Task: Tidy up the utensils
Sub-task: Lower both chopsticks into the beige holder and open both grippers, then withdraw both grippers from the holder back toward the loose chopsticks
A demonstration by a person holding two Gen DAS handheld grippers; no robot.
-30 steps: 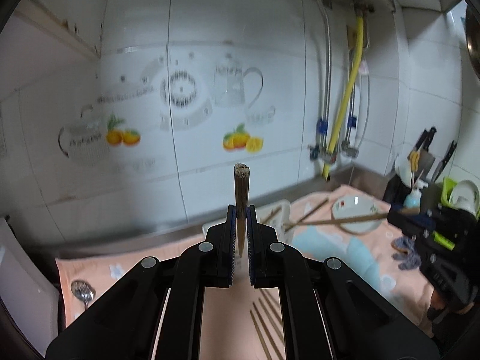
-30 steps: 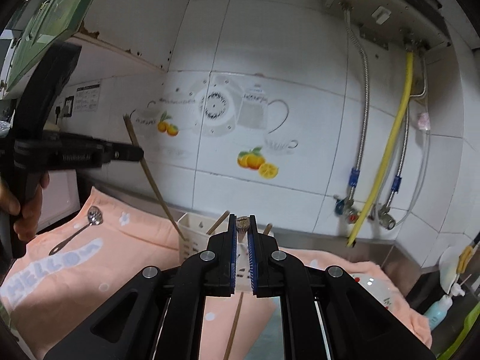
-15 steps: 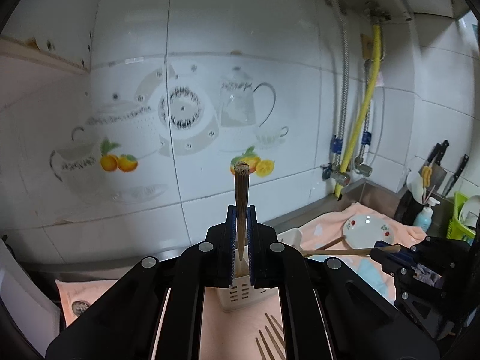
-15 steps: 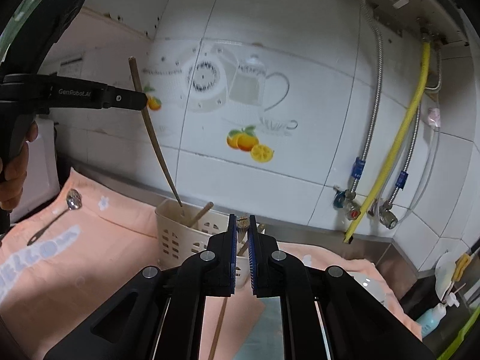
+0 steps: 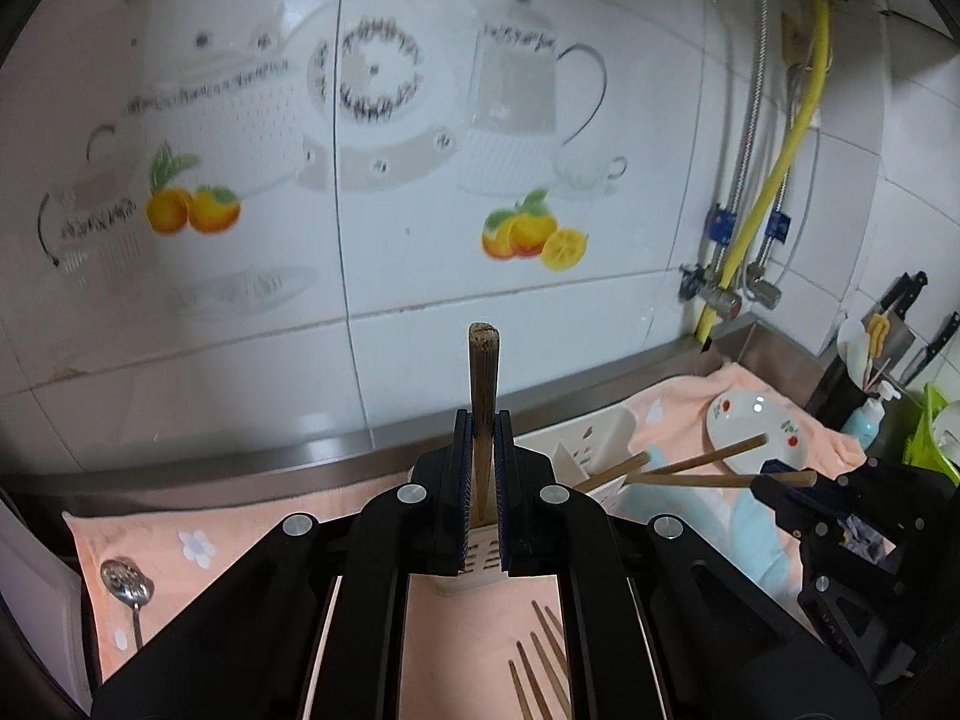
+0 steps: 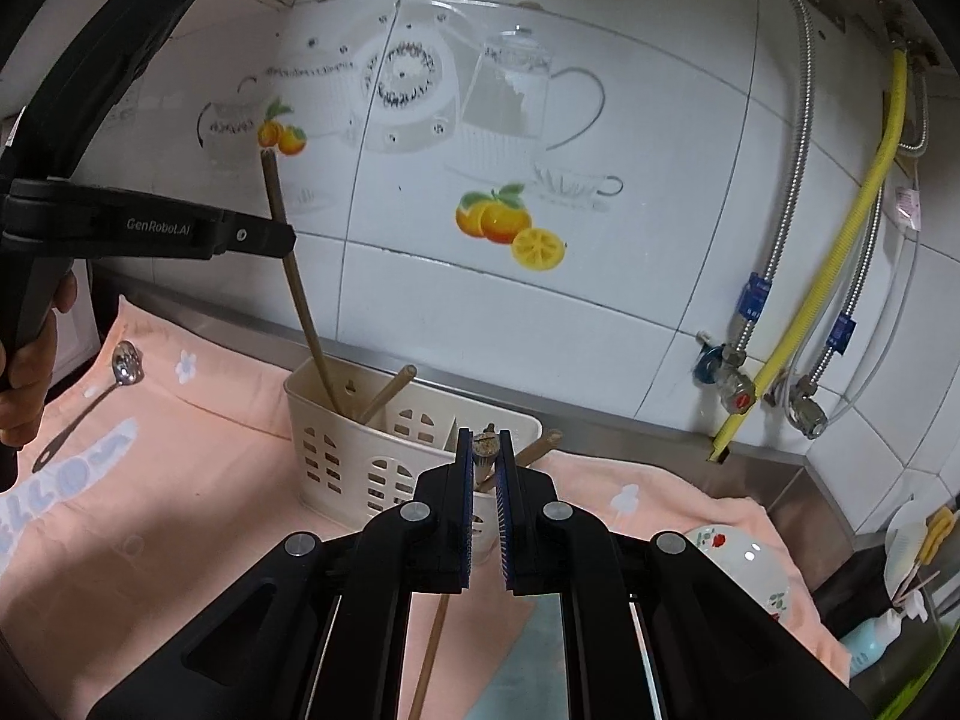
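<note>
A white slotted utensil holder (image 6: 384, 444) stands on the peach towel by the wall; it also shows in the left wrist view (image 5: 600, 438). My left gripper (image 5: 483, 450) is shut on a brown chopstick (image 5: 483, 384), held upright; in the right wrist view that chopstick (image 6: 300, 294) has its lower tip inside the holder's left compartment. My right gripper (image 6: 486, 456) is shut on another chopstick (image 6: 485, 450), level over the holder's right side; it shows in the left wrist view (image 5: 708, 480). Two chopsticks (image 6: 390, 393) lean in the holder.
A metal spoon (image 6: 120, 363) lies on the towel (image 6: 180, 456) at the left. Loose chopsticks (image 5: 540, 660) lie on the towel below my left gripper. A small flowered plate (image 5: 750, 426) sits at the right. Pipes and a yellow hose (image 6: 840, 228) run down the tiled wall.
My left gripper moved toward the holder and lowered its chopstick's tip into the left compartment. My right gripper came closer to the holder with its chopstick.
</note>
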